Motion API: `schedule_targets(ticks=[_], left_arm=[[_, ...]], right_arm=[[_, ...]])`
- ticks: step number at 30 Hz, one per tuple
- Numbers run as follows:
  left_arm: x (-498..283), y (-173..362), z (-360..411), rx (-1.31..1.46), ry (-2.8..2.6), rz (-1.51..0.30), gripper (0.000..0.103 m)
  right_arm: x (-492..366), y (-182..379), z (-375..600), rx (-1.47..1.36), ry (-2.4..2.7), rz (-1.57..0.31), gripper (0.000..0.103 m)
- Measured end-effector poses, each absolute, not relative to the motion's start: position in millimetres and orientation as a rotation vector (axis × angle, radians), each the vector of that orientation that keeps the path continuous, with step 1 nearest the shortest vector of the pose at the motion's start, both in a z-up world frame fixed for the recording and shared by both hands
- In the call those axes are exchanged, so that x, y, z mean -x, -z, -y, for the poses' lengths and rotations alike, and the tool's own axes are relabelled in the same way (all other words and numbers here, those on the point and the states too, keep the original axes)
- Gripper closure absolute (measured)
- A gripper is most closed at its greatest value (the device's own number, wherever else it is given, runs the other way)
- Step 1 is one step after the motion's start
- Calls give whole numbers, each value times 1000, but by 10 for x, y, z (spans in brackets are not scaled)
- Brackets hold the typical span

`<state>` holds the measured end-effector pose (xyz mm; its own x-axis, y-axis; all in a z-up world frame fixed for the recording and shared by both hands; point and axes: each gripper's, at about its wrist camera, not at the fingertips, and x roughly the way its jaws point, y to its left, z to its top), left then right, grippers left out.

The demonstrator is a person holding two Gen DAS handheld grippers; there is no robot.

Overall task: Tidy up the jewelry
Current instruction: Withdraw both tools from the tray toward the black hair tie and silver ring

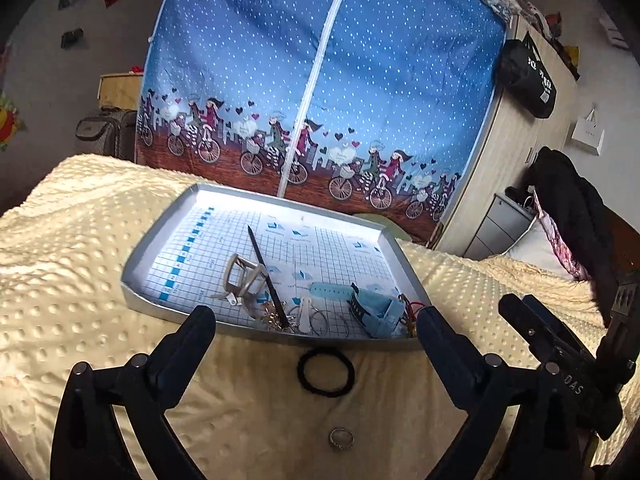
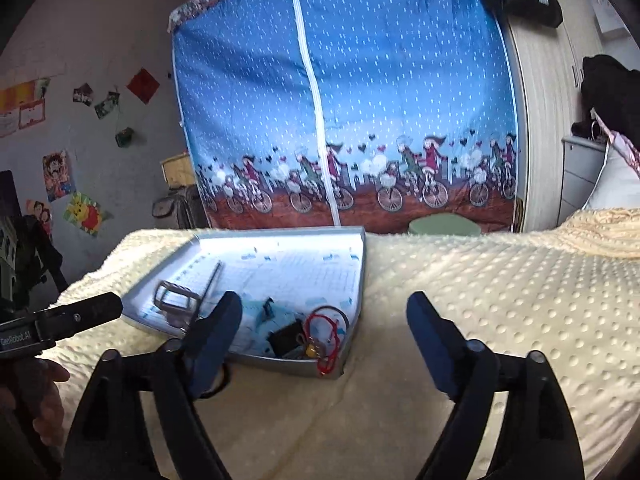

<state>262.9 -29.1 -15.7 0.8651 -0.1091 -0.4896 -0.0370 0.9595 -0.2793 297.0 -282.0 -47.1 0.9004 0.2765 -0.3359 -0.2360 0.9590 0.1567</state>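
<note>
Hair tie (image 2: 224, 378): mostly hidden behind right gripper's finger (image 2: 212, 332). Tray (image 1: 256, 330) near corner: tangled small jewellery, pieces indistinguishable. Tray's printed labels: too small to read.

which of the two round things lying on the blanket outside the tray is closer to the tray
The black hair tie, just below the tray rim. The small silver ring lies farther back, toward the camera.

Bare blanket (image 2: 500, 300) right of the tray (image 2: 358, 280) lies free; its near end is cluttered.
</note>
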Motion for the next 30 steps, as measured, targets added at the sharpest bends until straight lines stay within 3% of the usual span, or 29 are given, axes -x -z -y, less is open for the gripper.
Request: schedule_targets(ticks=[2,4,14,30], left_arm=[[-2467,48,280,275,15,-485,0],[-2268,-55,265,262,-14,-438,0],[-1320,-477,202,235,-92,-276,0],[-623,-471,239,158,-73,-284,0]], right_arm=[[-2808,366,2819,-109,-273,-323,5],[-2612,254,2814,-100,-279,-275,2],[-1610,-129,2764,-89,-317,-144,2],[-826,18,2811,-63,-299,-256,2]])
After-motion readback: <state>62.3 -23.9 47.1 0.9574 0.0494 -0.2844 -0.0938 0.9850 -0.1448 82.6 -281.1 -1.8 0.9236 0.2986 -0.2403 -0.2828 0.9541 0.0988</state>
